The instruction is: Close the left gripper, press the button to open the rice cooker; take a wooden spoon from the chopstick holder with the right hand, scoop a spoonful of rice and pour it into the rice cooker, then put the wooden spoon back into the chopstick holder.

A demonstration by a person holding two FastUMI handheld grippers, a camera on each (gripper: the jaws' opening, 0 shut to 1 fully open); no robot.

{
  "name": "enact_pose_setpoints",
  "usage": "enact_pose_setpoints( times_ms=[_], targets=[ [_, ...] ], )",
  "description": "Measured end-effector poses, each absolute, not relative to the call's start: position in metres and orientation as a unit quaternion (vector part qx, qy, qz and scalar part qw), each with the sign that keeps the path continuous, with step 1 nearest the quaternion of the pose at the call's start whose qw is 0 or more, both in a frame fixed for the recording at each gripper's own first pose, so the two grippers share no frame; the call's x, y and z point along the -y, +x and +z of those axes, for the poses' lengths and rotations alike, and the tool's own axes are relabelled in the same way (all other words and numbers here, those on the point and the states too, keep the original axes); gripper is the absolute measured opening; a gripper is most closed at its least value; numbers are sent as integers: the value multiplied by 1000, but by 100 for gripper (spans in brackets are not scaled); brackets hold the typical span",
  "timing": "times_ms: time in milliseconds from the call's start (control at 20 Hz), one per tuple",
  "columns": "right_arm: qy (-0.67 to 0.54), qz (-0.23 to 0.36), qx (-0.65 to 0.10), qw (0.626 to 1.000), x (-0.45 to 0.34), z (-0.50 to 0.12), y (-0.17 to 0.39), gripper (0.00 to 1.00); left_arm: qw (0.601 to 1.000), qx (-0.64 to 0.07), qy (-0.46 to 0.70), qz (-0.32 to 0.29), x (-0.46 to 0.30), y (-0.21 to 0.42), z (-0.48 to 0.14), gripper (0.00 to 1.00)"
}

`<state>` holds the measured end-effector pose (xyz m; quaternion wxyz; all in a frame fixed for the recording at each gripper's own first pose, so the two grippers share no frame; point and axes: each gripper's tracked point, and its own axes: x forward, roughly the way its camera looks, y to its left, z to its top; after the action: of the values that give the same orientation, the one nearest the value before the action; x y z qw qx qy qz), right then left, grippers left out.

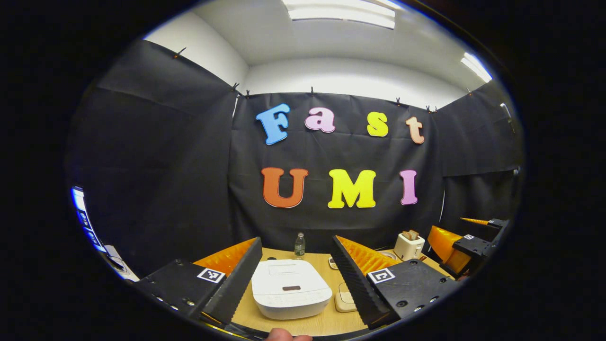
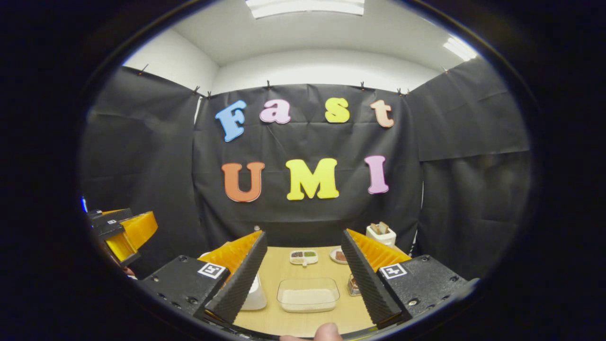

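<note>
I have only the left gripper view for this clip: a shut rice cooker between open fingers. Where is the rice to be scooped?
Observer: In the right gripper view, a clear tub of rice sits on the table, straight ahead between the fingers of the right gripper.
Operator: Is that gripper holding the spoon?
Observer: No. It is open with nothing between its fingers. Wooden utensils stick out of the white holder at the back right of the table.
</note>
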<state>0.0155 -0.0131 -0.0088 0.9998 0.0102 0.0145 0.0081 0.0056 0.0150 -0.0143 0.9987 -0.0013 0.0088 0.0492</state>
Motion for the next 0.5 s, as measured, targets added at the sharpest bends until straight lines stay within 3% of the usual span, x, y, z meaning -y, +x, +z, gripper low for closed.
enact_pose_setpoints(
  times_ms=[500],
  targets=[
    [8,14,-37,999,29,-23,36,100,994,-72,-3,87,-32,3,-69,94]
  ],
)
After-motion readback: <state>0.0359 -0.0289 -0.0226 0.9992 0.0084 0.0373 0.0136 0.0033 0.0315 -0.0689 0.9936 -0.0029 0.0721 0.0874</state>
